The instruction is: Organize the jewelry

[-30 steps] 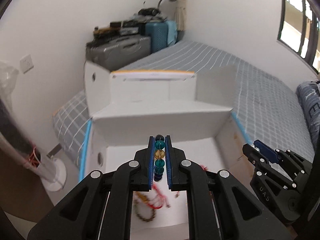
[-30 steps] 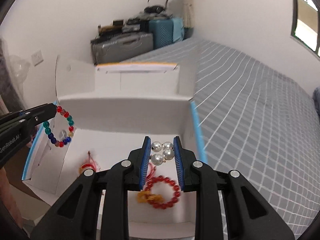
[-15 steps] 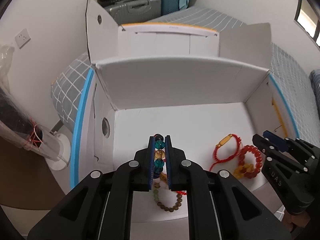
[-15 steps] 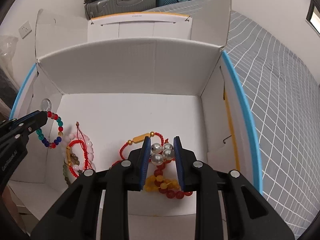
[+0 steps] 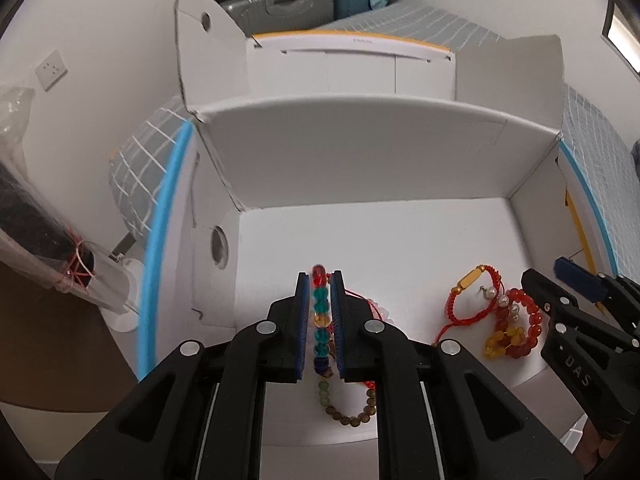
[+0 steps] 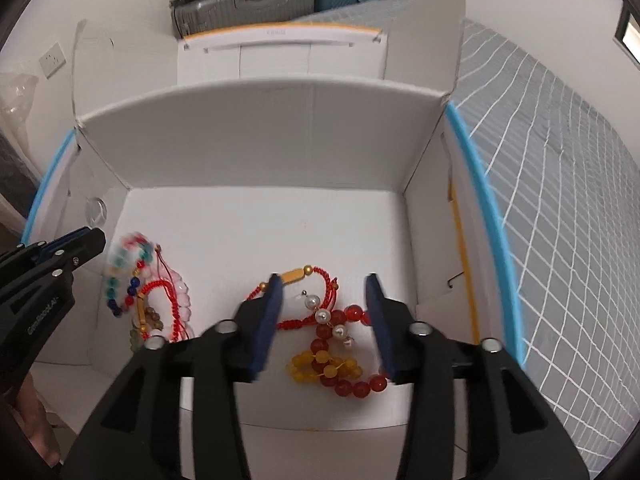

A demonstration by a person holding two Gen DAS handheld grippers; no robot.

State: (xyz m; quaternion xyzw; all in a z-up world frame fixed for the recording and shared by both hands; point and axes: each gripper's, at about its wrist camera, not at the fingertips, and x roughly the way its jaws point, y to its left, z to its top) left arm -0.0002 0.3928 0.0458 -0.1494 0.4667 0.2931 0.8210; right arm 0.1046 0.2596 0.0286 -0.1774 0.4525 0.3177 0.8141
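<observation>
Inside the white box (image 5: 360, 168), the left hand-held gripper (image 5: 320, 312) is clenched on the multicolored bead bracelet (image 5: 321, 322). The right hand-held gripper (image 6: 324, 320) is spread wide, released; the pearl strand (image 6: 330, 320) lies between its fingers on the red bead bracelet (image 6: 348, 376).

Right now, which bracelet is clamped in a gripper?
The multicoloured bead bracelet, pinched in the left gripper. The others lie loose on the box floor.
</observation>
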